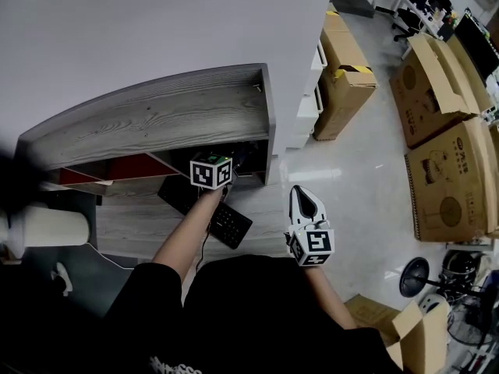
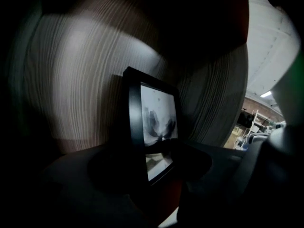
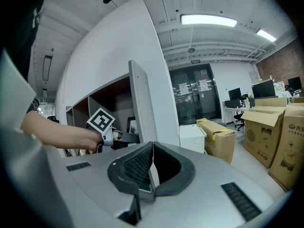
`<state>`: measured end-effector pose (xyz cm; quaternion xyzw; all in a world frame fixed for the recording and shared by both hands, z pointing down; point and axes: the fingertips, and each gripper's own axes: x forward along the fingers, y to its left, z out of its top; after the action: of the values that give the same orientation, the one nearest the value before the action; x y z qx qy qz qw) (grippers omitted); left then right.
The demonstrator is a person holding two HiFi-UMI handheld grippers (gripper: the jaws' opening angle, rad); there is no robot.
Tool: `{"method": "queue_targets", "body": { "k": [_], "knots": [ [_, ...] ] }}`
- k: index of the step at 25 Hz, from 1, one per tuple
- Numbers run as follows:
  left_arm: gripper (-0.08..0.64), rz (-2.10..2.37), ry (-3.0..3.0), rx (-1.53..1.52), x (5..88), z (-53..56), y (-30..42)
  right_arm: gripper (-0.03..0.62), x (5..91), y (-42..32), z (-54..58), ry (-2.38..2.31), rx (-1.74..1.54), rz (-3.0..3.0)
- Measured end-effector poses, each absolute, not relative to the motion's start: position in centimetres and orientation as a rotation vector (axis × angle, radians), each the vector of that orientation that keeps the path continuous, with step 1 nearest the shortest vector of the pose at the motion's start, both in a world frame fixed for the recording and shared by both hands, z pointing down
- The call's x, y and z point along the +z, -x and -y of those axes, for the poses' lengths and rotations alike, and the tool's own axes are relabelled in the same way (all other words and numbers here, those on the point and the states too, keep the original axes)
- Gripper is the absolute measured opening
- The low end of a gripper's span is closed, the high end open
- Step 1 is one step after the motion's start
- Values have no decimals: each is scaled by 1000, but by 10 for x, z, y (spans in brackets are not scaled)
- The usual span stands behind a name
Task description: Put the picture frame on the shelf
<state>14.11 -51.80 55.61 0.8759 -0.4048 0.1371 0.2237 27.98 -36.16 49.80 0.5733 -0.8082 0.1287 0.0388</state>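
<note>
The black picture frame [image 2: 156, 113] with a grey flower picture stands upright inside a wood-grain shelf compartment, right between the dark jaws of my left gripper [image 2: 156, 163]. Those jaws stand apart and do not seem to press on it. In the head view the left gripper [image 1: 232, 160] reaches into the lower right cubby of the grey wooden shelf [image 1: 156, 115], where the frame is hidden. From the right gripper view the frame [image 3: 131, 125] shows just inside the cubby, in front of the left gripper [image 3: 132, 137]. My right gripper [image 1: 299, 191] hangs back near my body, shut and empty.
A black keyboard [image 1: 230, 224] lies on the low surface below the shelf. A white cabinet [image 1: 308, 92] stands beside the shelf's right end. Cardboard boxes [image 1: 343, 76] [image 1: 452, 178] sit on the floor to the right. A white cylinder [image 1: 47, 226] is at the left edge.
</note>
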Motion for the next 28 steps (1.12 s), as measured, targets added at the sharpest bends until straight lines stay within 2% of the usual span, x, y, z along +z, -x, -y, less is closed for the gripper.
{"method": "queue_targets", "body": {
  "k": [3,6,20,28],
  "knots": [
    [305,1186,-2414,410,557,525,-136,14,499,-282,359,-1754,394,2479],
    [319,1223,-2425,436,556,527,-135,14,500,-286,357,-1752,389,2478],
    [333,1280,-2435,350,540,515,-128,14,500,-284,342,-1737,386,2482],
    [333,1231,-2530,222,510,450,-113,14,494,-272,324,-1763,364,2459]
  ]
}}
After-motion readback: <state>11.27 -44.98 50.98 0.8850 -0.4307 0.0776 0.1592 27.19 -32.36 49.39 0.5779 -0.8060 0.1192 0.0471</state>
